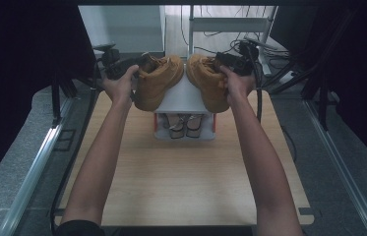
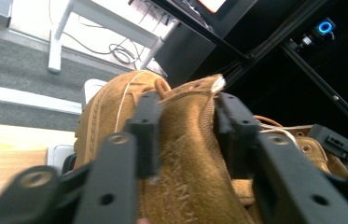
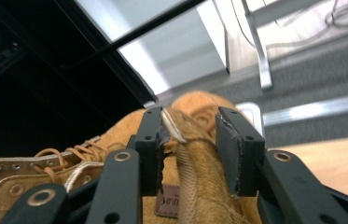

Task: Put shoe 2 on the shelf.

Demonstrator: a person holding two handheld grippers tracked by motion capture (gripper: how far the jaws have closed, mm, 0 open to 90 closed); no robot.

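Two tan suede lace-up boots rest on top of a small white shoe rack at the far end of the wooden table. The left boot has its heel collar between the jaws of my left gripper, and the suede fills the gap loosely. The right boot has its heel tab between the jaws of my right gripper. A gap shows beside the right-hand pad. Both boots lean outward, toes toward me.
A pair of sandals sits on the rack's lower shelf. The table stretches bare toward me. Behind the rack stand a white cabinet, a metal frame and loose cables. Dark curtains flank both sides.
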